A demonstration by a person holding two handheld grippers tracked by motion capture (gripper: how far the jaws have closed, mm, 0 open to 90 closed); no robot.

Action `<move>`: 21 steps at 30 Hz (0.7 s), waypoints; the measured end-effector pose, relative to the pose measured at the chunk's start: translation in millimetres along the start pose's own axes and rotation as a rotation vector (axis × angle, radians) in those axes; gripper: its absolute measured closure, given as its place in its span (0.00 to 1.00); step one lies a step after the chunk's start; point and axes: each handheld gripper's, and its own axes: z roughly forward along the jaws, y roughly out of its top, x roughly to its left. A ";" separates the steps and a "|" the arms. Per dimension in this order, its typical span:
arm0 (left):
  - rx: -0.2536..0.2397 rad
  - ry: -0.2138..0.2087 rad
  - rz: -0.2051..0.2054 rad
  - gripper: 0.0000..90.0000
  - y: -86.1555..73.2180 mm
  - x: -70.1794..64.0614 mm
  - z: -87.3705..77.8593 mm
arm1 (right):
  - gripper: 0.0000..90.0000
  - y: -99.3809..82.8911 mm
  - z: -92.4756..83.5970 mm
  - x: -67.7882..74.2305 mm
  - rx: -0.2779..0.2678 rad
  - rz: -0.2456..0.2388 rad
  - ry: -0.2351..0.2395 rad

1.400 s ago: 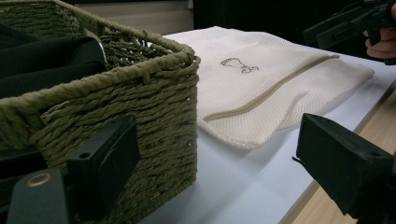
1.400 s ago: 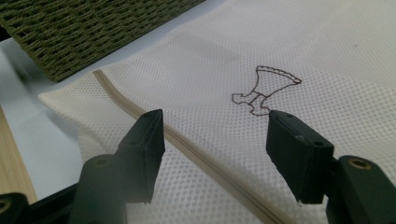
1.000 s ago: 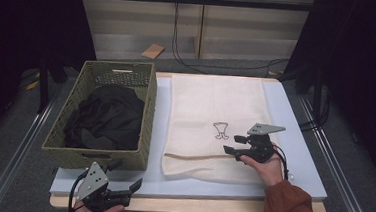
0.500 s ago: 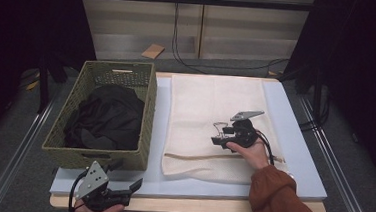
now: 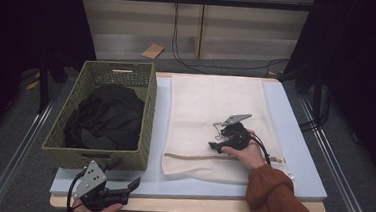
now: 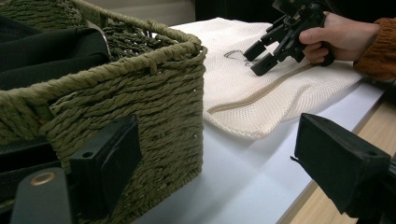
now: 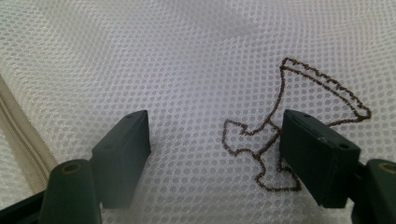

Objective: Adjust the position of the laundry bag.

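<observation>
A white mesh bag (image 5: 201, 107) lies flat on the table, its zipper (image 5: 197, 157) running near the front edge. My right gripper (image 5: 214, 140) hovers low over the bag, just above a brown stitched figure (image 7: 261, 135). Its jaws have just been opening and now stand wide apart, with only mesh beneath the right gripper (image 7: 219, 149). The zipper (image 7: 18, 126) passes to its left. My left gripper (image 5: 130, 189) rests open at the table's front left corner, pointing past the basket; between the left gripper's (image 6: 219, 163) jaws there is nothing.
A green wicker basket (image 5: 147, 118) holding black clothing (image 5: 105, 118) stands on the left of the pale table (image 5: 293, 143), close beside the bag. Cables and a small wooden block (image 5: 153, 51) lie on the floor beyond the table.
The right hand has carried its gripper leftward and lower over the bag, toward the stitched figure and the zipper. The left gripper has stayed put.
</observation>
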 end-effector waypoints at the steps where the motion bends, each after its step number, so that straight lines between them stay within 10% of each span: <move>1: 0.002 0.001 0.004 0.16 0.2 -0.2 -0.2 | 0.27 -0.7 0.1 0.1 -0.001 -0.008 0.002; 21: 0.010 0.021 0.033 0.17 1.0 -2.9 -3.0 | 0.46 -1.6 -2.5 0.7 -0.003 0.011 -0.022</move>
